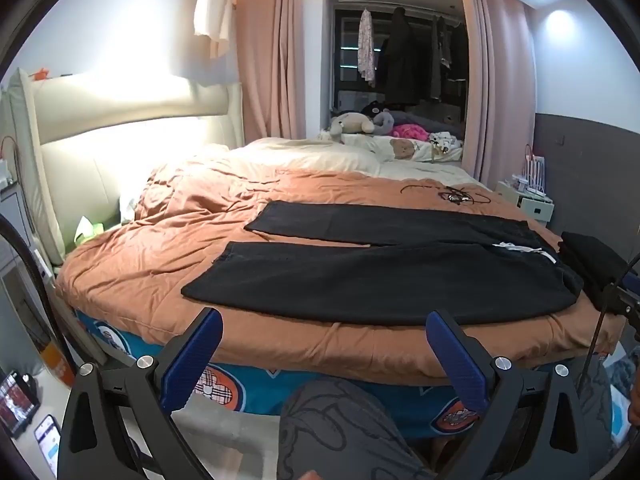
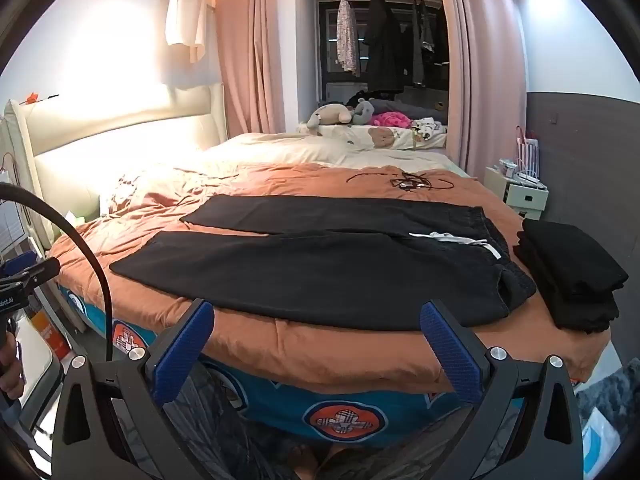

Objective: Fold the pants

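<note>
Black pants [image 1: 380,276] [image 2: 320,264] lie flat across the orange bedspread [image 1: 160,248] [image 2: 320,352], legs spread apart toward the left, waistband with a white drawstring [image 2: 460,240] at the right. My left gripper [image 1: 324,320] hovers in front of the bed's near edge, jaws wide open, nothing between its blue pads. My right gripper [image 2: 316,312] is likewise open and empty, short of the near pant leg. The left gripper's tip [image 2: 32,272] shows at the left edge of the right wrist view.
A stack of folded black clothes [image 2: 568,272] [image 1: 588,264] sits on the bed's right corner. Tangled black cords [image 2: 404,182] lie farther back on the spread. Stuffed toys [image 2: 340,114] and pillows are at the far end. A white nightstand [image 2: 516,192] stands right. The person's patterned knee [image 1: 340,420] is below.
</note>
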Action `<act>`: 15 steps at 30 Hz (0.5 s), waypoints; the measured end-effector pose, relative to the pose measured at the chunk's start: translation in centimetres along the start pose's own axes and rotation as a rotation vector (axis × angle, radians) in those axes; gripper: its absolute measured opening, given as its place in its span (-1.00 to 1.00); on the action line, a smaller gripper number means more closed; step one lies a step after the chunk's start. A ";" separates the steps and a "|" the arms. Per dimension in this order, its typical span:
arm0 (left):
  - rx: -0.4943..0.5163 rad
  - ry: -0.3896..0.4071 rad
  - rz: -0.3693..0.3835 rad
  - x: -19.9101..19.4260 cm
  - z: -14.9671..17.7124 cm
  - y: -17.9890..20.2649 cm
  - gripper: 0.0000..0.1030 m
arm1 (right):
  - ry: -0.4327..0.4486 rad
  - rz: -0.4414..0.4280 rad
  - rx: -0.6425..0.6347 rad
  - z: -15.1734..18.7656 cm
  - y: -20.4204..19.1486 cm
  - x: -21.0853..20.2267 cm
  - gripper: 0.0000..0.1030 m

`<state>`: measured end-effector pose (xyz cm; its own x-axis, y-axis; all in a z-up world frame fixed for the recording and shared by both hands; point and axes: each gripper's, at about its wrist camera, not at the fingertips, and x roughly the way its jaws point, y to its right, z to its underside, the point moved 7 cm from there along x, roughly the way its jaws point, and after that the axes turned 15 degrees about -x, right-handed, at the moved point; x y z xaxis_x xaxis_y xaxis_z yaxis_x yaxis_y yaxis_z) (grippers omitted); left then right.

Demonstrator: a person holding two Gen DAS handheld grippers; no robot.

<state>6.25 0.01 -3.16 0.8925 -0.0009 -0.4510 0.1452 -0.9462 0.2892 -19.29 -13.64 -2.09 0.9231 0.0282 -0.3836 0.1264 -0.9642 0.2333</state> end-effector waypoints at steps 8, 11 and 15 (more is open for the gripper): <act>0.053 0.024 -0.021 -0.3 0.0 0.6 0.99 | 0.003 -0.003 -0.023 0.1 -0.5 -0.1 1.00; 0.037 0.022 -0.011 -0.3 -0.3 0.7 0.99 | -0.004 -0.007 -0.012 0.1 0.0 0.0 1.00; 0.003 0.024 0.001 -0.4 -0.2 -0.1 0.99 | -0.008 0.011 -0.011 -0.1 0.4 0.0 1.00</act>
<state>6.02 0.15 -2.83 0.9027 0.0064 -0.4303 0.1434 -0.9472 0.2868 -19.24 -14.05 -1.90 0.9213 0.0158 -0.3885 0.1207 -0.9615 0.2471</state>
